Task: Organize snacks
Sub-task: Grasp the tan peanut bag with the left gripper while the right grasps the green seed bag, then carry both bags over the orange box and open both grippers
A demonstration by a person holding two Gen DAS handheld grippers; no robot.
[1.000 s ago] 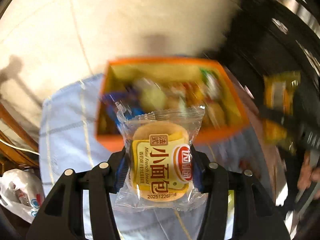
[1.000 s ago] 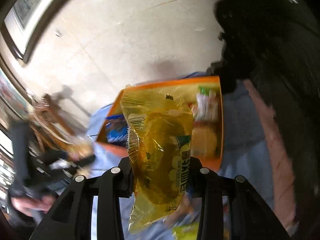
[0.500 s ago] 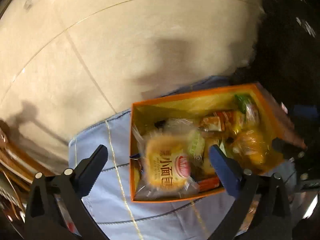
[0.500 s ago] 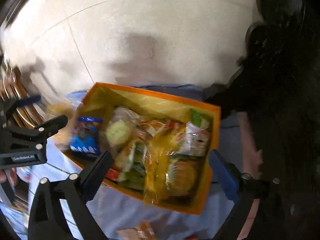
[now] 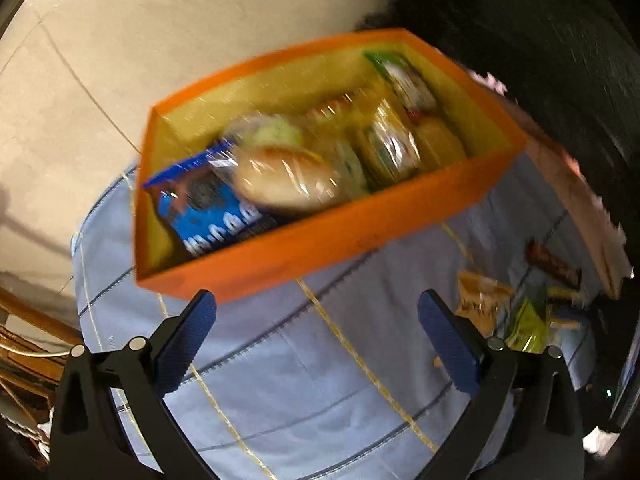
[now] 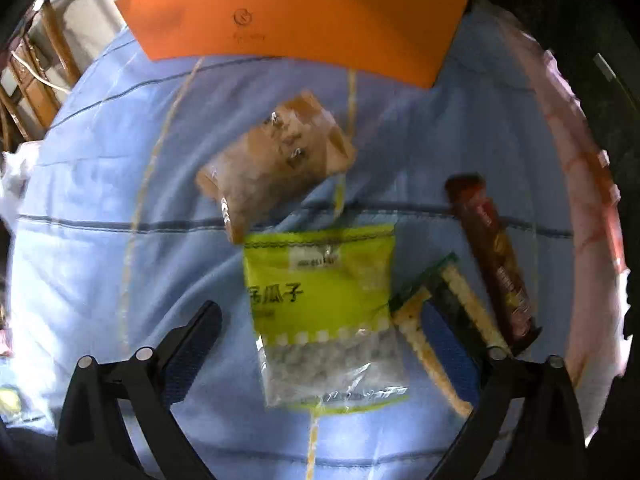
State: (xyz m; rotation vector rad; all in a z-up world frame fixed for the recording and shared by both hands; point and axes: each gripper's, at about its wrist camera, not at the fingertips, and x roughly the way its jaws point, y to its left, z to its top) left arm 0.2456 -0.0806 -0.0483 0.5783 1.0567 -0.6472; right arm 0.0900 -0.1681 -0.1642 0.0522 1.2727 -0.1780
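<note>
An orange box [image 5: 340, 240] full of snack packs stands on a light blue checked cloth [image 5: 304, 392]. A wrapped bun [image 5: 284, 178] and a blue cookie pack [image 5: 208, 208] lie on top inside it. My left gripper [image 5: 316, 340] hangs open and empty just in front of the box. My right gripper [image 6: 324, 348] is open low over the cloth, its fingers straddling a lime-green seed packet [image 6: 320, 296] without touching it. Close by lie a brown wrapped pastry [image 6: 276, 164], a cracker pack [image 6: 436, 320] and a dark red bar [image 6: 492, 256]. The orange box [image 6: 304, 12] rises behind them.
Loose snacks [image 5: 516, 304] lie on the cloth to the right of the box. A pink strip [image 6: 588, 208] edges the cloth on the right. Wooden furniture [image 5: 28, 344] stands at the left, with pale floor tiles [image 5: 120, 60] beyond the table.
Both grippers opened and dropped their packs, the bun and the yellow bag, into the box. Both then sank; the right one swung down over the loose snacks on the cloth.
</note>
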